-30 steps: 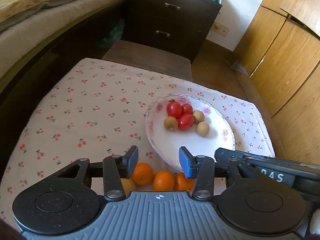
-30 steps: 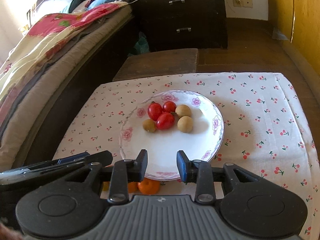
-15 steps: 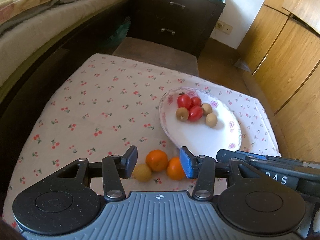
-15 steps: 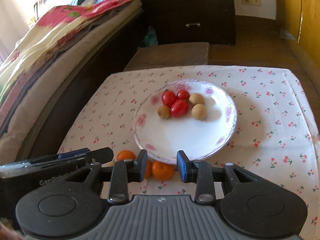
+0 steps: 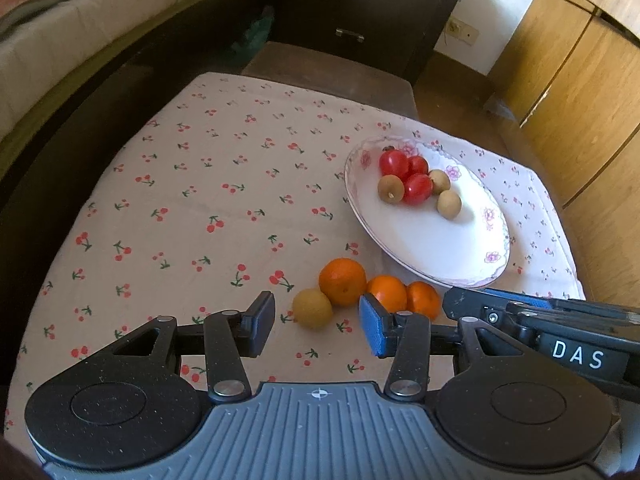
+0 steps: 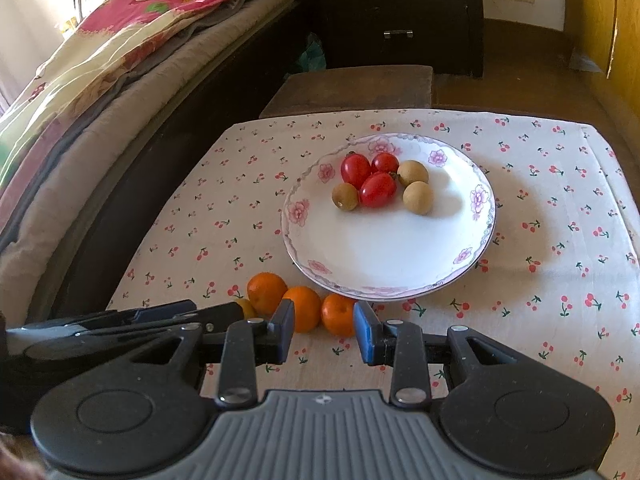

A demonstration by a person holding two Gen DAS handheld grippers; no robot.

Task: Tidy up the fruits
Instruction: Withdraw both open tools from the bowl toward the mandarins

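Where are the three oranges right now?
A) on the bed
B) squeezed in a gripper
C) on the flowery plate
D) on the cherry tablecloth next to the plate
D: the three oranges lie in a row on the cherry tablecloth, just in front of the plate, held by neither gripper.

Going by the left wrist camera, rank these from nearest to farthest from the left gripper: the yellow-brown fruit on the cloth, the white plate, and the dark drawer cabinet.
From the left gripper, which is open and empty:
1. Yellow-brown fruit, on the cloth just ahead of the fingertips.
2. White plate, farther ahead and to the right, holding small red and tan fruits.
3. Dark drawer cabinet, far back beyond the table.
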